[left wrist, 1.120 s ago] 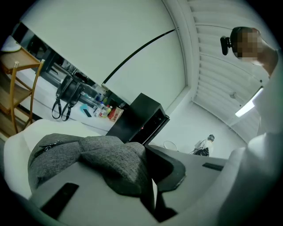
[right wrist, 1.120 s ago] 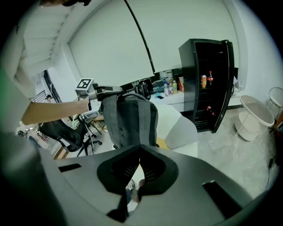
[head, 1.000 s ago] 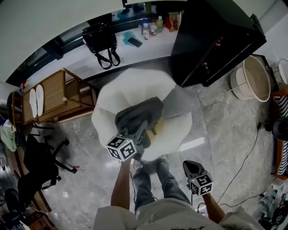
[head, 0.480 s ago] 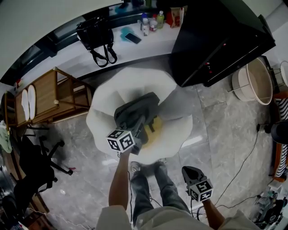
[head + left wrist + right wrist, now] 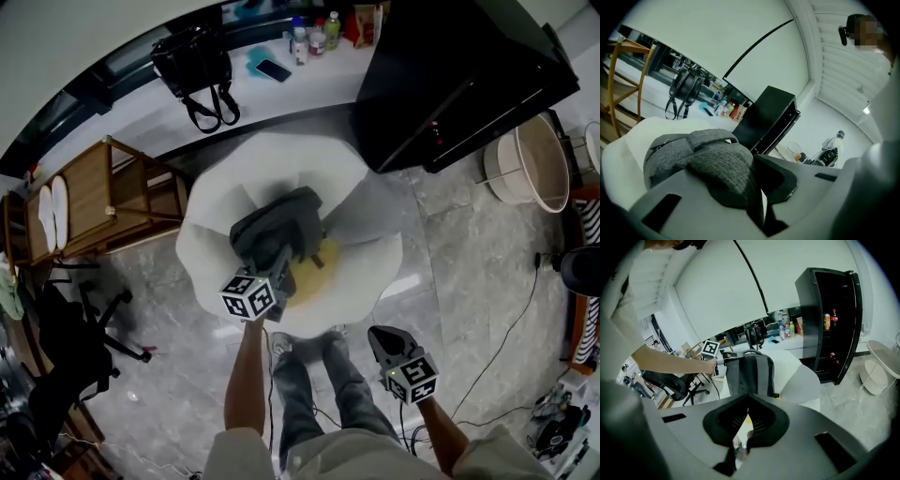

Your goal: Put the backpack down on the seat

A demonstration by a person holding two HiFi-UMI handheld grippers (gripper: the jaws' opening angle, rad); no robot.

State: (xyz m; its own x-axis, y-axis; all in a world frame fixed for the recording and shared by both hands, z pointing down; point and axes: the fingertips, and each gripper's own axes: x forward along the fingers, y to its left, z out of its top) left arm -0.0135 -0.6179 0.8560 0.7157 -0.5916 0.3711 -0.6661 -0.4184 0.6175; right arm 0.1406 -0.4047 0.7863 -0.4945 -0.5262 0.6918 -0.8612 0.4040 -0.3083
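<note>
A grey backpack (image 5: 277,230) stands upright on the white petal-shaped seat (image 5: 361,248), over its yellow cushion (image 5: 317,272). My left gripper (image 5: 279,265) reaches in from the near side and is shut on a fold of the backpack's grey fabric (image 5: 724,168); the cloth drapes over its jaws (image 5: 757,183). In the right gripper view the backpack (image 5: 750,373) shows its straps, and the left gripper's marker cube (image 5: 710,348) is at its top left. My right gripper (image 5: 382,339) hangs low by the person's right leg, jaws together (image 5: 748,399), holding nothing.
A tall black cabinet (image 5: 450,75) stands right behind the seat. A black handbag (image 5: 192,66) and bottles sit on the white counter beyond. Left are a wooden rack (image 5: 112,197) and a black office chair (image 5: 66,328). A round tub (image 5: 530,164) and floor cables lie at the right.
The left gripper and the backpack have shifted a little farther onto the seat and to the left. The right gripper has risen slightly beside the leg.
</note>
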